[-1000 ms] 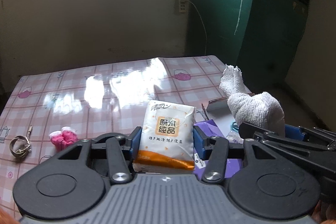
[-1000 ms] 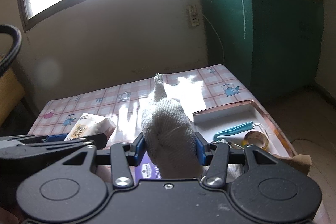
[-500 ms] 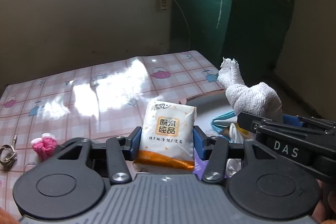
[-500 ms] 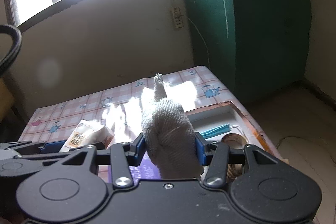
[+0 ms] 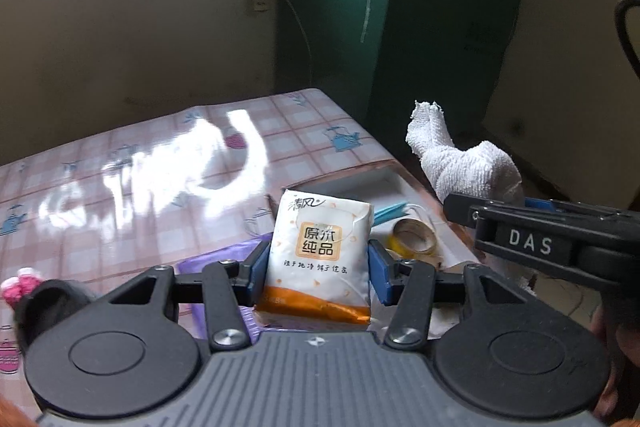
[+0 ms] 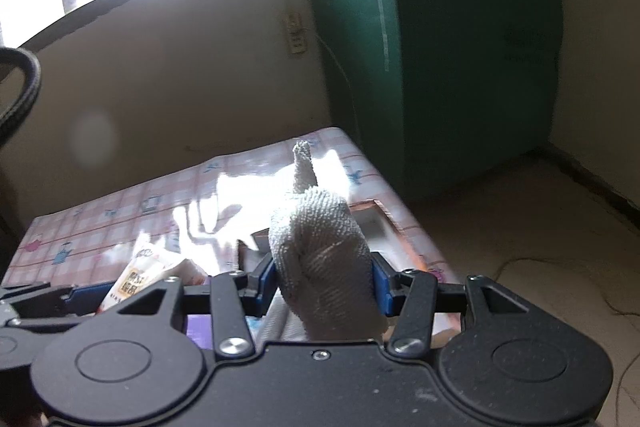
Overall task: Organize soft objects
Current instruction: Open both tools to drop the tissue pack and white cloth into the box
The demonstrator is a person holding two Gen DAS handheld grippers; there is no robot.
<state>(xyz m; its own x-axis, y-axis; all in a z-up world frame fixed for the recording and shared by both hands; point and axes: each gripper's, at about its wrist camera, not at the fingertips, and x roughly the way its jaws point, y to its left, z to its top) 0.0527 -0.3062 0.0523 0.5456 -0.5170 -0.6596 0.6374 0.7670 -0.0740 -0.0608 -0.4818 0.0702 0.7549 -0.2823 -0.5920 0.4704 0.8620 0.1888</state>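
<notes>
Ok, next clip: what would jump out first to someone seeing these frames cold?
Both grippers are loaded. The left gripper clamps an upright white-and-orange tissue packet dead centre, and the right gripper pinches a bunched white terry cloth whose tip pokes upward. Behind them lies the glossy pink checked tablecloth, with an open shallow box at its right edge.

Tape roll (image 5: 414,237) apparently lies in tray (image 5: 394,183), behind tissue pack (image 5: 320,251).
</notes>
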